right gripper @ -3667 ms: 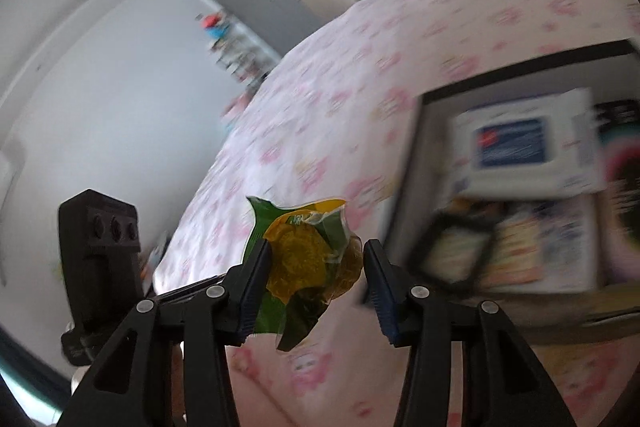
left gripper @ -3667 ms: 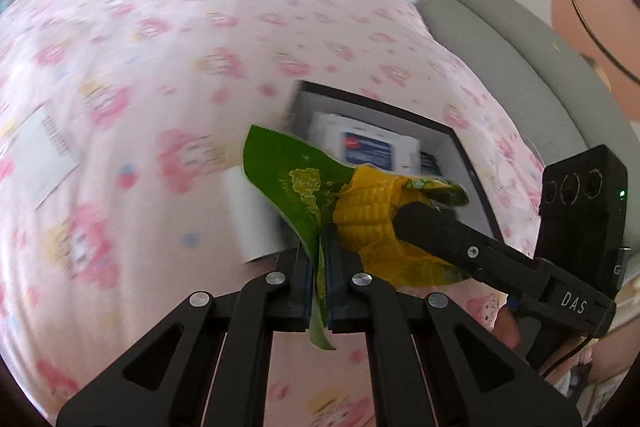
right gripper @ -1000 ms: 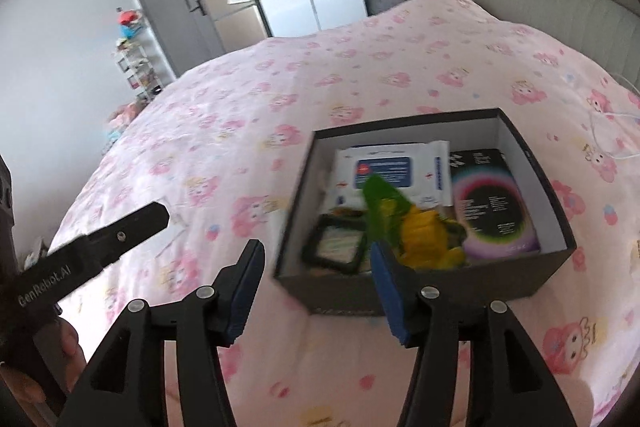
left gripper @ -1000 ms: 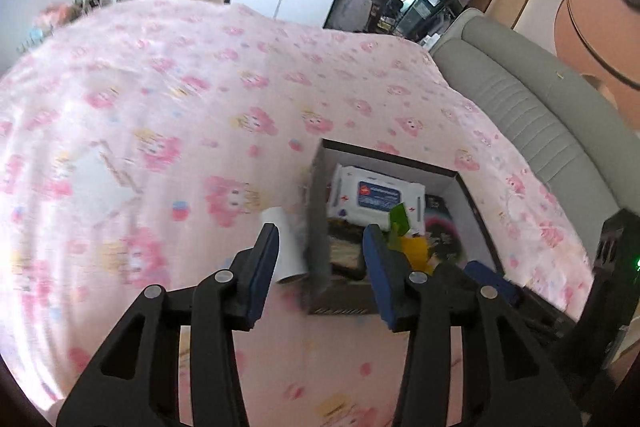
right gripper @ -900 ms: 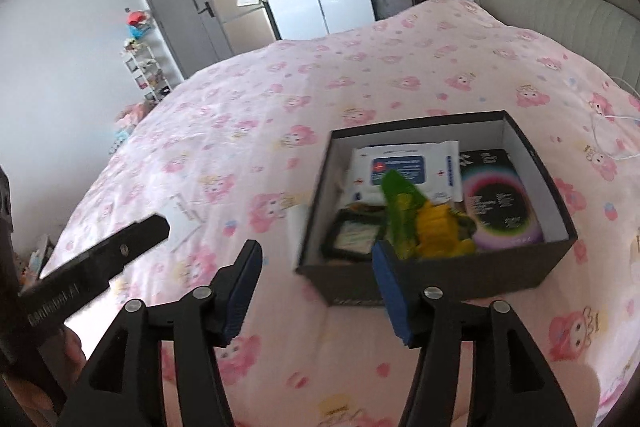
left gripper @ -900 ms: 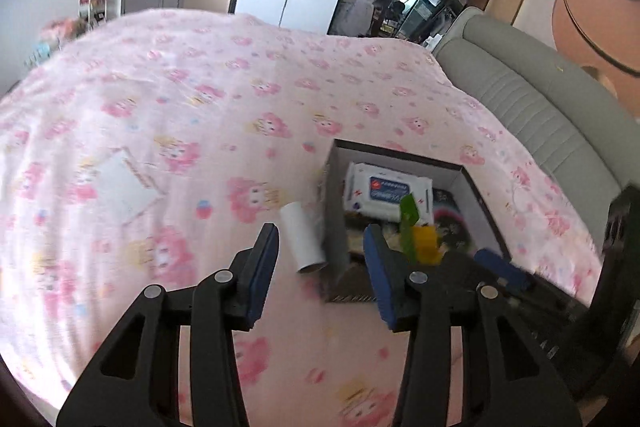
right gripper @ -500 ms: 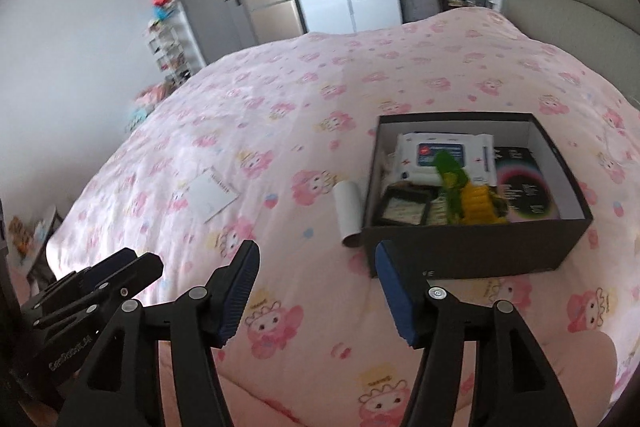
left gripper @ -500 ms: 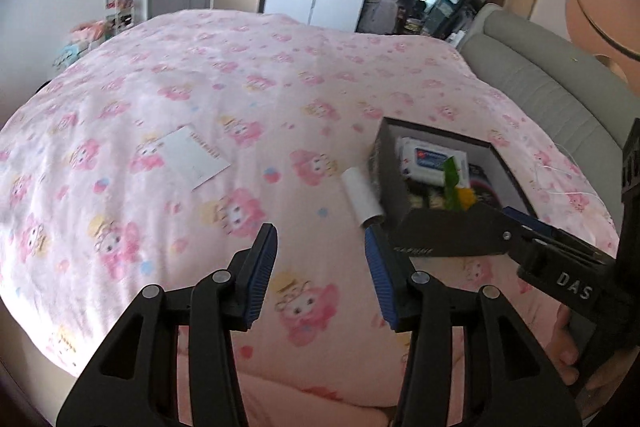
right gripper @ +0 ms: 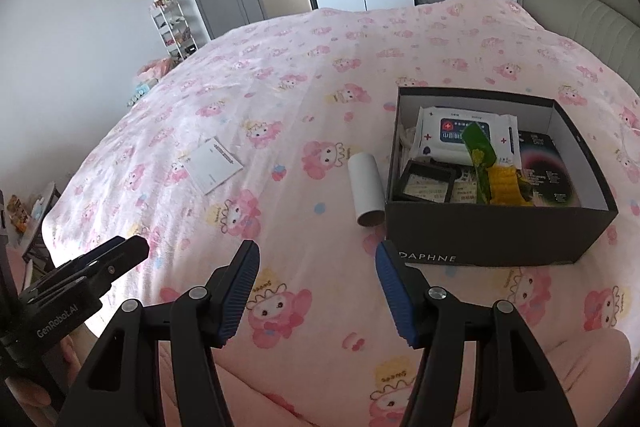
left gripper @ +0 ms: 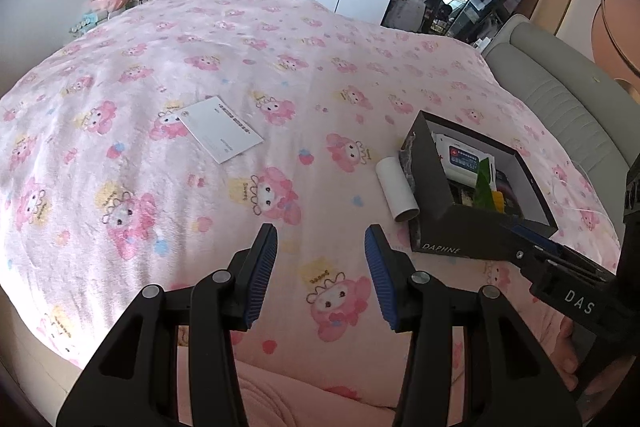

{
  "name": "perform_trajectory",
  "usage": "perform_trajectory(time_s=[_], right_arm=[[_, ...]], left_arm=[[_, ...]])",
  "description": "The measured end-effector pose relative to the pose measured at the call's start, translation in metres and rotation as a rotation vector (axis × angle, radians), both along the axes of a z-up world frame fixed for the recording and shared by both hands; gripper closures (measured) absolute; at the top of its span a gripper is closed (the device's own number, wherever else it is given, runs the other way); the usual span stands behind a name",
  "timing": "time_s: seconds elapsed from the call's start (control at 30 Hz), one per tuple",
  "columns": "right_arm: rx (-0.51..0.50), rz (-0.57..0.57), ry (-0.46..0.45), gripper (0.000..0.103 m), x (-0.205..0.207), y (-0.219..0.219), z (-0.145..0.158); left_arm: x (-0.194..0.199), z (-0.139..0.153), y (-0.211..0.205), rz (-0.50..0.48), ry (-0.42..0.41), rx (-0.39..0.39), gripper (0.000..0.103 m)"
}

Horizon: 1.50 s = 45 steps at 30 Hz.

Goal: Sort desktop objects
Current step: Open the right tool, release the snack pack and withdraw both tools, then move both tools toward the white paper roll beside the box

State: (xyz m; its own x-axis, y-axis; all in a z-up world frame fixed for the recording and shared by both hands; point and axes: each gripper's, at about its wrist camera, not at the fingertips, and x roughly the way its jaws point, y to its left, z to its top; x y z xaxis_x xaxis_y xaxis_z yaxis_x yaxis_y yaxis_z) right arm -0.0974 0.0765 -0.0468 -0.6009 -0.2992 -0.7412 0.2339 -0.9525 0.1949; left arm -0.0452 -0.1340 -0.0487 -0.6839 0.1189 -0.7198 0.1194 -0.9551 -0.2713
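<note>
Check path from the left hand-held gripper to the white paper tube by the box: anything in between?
Nothing visible. The left hand-held gripper is open over bare pink bedspread; only fabric lies between it and the white paper tube. The tube lies against the black box wall on its right, so that side is tight for a finger.

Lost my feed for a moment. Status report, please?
Left gripper open, empty. Right gripper open, empty. Corn packet in the black box; paper tube and card lie on the bedspread. Nothing blocking.
</note>
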Motion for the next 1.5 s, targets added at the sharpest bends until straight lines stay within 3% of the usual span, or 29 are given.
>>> perform_trajectory(time_s=[0.47, 0.8, 1.03, 1.17, 1.37, 1.5], right_arm=[[0.046, 0.057, -0.066, 0.046, -0.022, -0.019, -0.044], [0.108, 0.050, -0.117, 0.046, -0.055, -0.012, -0.082], [0.128, 0.014, -0.109, 0.046, -0.080, -0.004, -0.094], [0.115, 0.023, -0.115, 0.046, -0.079, -0.004, -0.103], [0.042, -0.042, -0.122, 0.046, -0.076, 0.008, -0.118], [0.011, -0.072, -0.138, 0.046, -0.080, 0.014, -0.127]], left_arm=[[-0.043, -0.048, 0.005, -0.040, -0.091, 0.048, 0.057], [-0.119, -0.082, 0.022, -0.114, -0.160, 0.078, 0.057], [-0.160, -0.104, 0.037, -0.132, -0.230, 0.130, 0.057], [-0.189, -0.113, 0.046, -0.159, -0.262, 0.197, 0.057], [-0.211, -0.124, 0.071, -0.209, -0.294, 0.217, 0.057], [-0.236, -0.114, 0.072, -0.188, -0.253, 0.217, 0.057]])
